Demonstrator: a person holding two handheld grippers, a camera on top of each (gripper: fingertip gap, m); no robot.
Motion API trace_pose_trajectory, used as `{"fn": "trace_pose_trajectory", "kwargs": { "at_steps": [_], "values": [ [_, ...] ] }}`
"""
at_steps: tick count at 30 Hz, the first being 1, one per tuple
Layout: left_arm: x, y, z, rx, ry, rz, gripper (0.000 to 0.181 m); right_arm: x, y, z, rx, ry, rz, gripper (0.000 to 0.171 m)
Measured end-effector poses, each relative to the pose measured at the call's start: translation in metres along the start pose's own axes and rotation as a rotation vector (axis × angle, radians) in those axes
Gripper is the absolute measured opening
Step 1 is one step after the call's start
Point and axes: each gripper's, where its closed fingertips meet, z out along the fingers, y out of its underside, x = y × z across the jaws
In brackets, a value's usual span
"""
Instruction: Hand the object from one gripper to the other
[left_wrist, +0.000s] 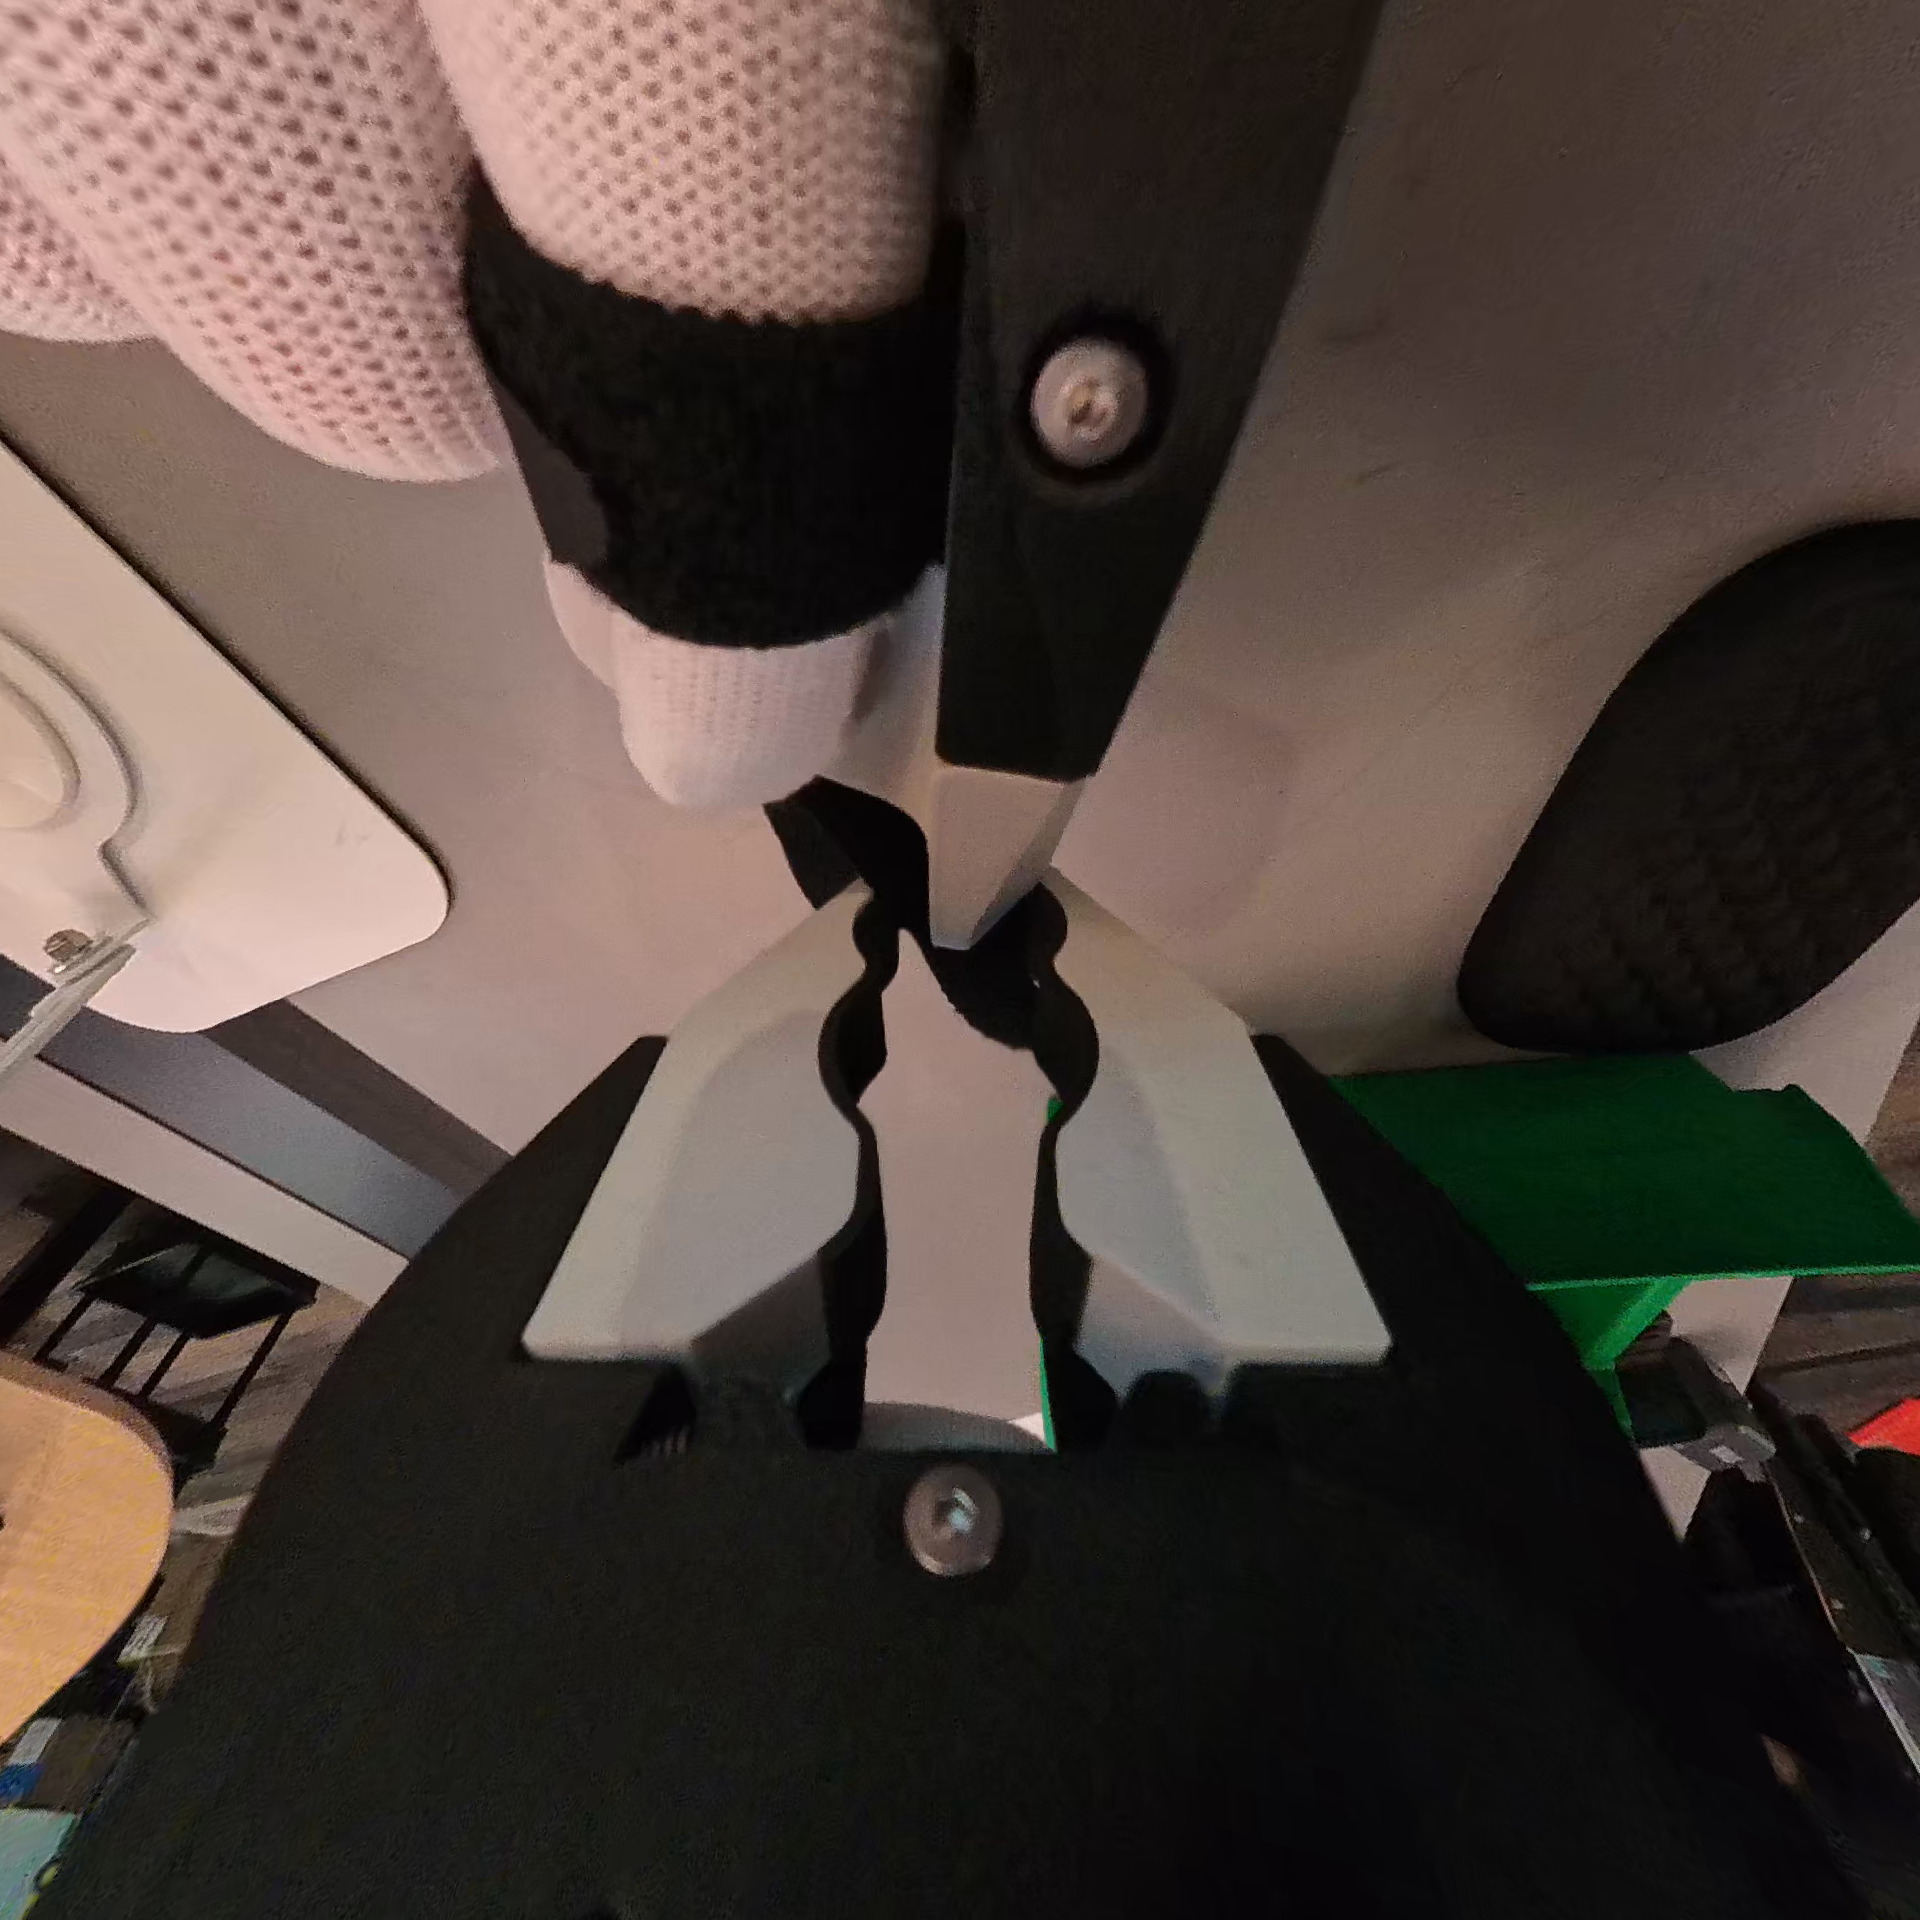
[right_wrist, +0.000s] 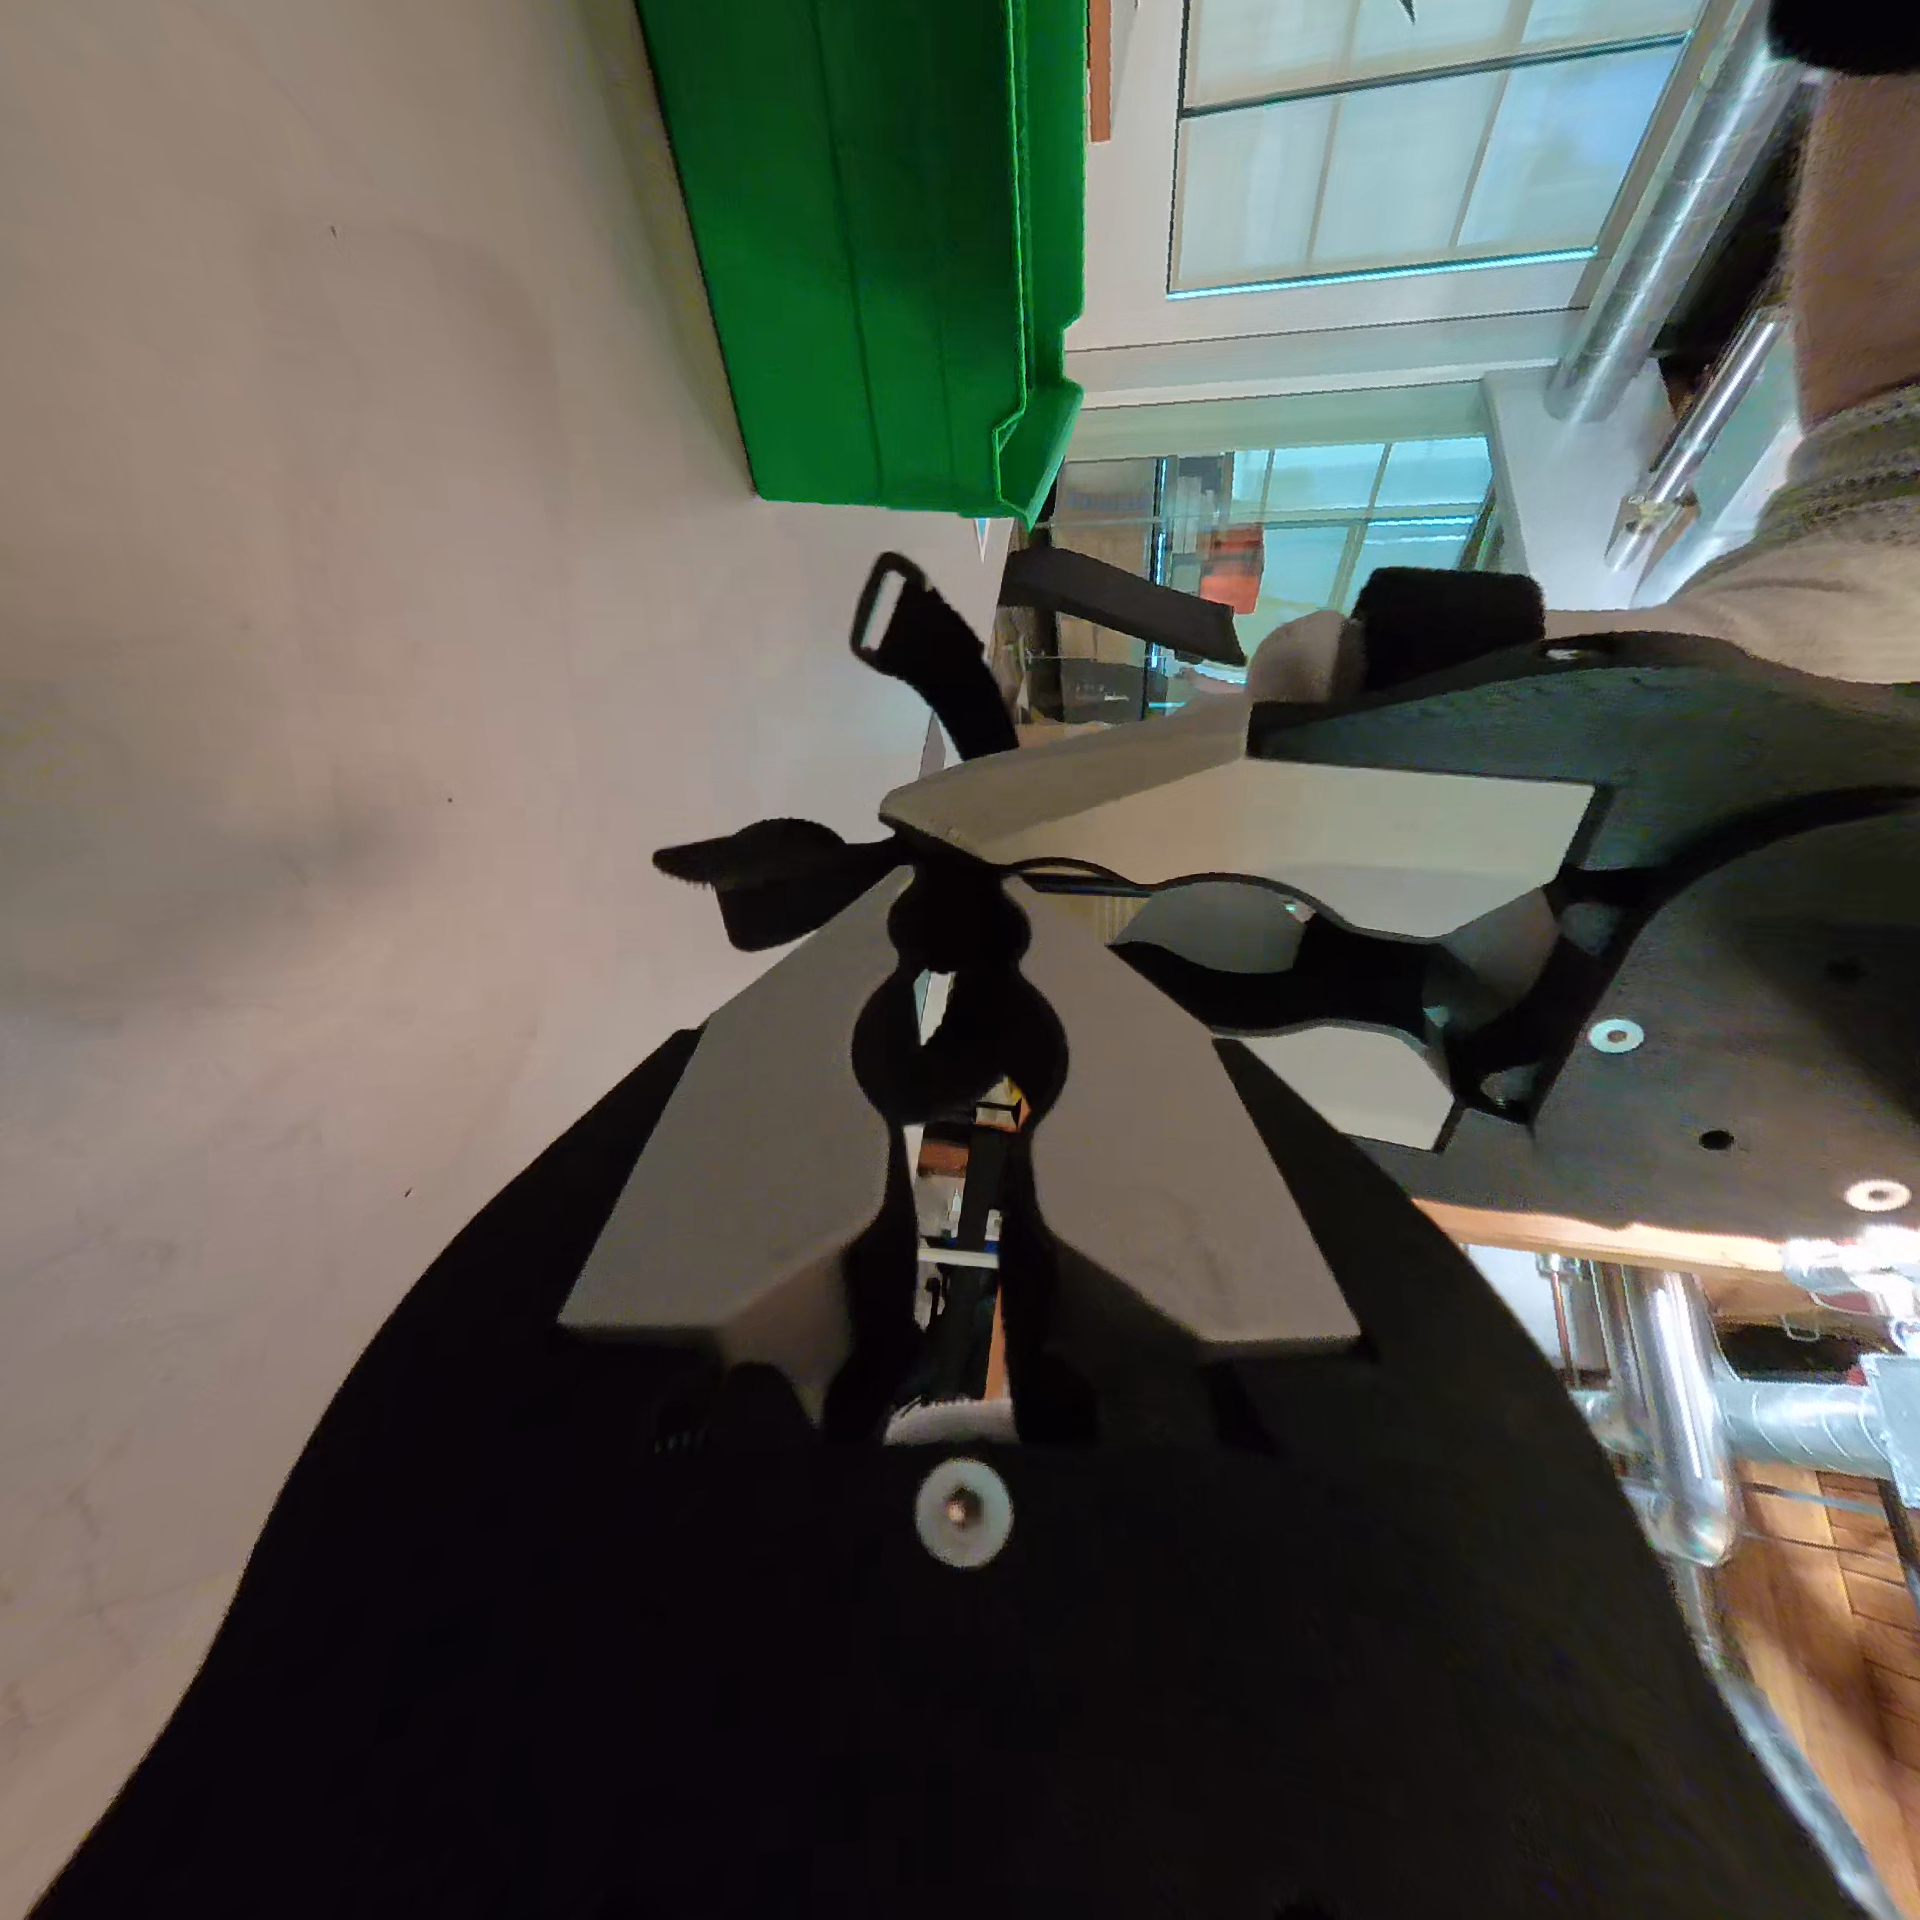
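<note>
Evidently the black strap (right_wrist: 925, 665), a limp webbing band with a flat buckle loop at its free end, looked light and floppy, best pinched flat across the webbing, not by the loop. It hung in the air above the pale desk (right_wrist: 312, 727), caught between both tips at once. The right tongs (right_wrist: 961, 914) were nearly closed on its bunched middle, and the left tongs (left_wrist: 961, 940) had narrowed onto the same bunch just beside them.

No legible writing on anything.
</note>
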Motion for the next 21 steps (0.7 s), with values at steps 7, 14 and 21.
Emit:
{"fn": "trace_pose_trajectory", "kwargs": {
  "at_steps": [7,14,21],
  "values": [
    [-0.024,0.015,-0.018,-0.011,-0.159,-0.091,0.046,0.005,0.018,0.001,-0.056,0.025,0.057,0.004],
    [-0.045,0.037,-0.055,0.253,-0.442,-0.431,0.068,0.036,0.049,-0.006,-0.086,0.162,0.288,0.004],
    [-0.043,0.028,-0.076,0.552,-0.853,-0.631,0.080,0.061,0.066,-0.014,0.009,0.253,0.680,0.005]
  ]
}}
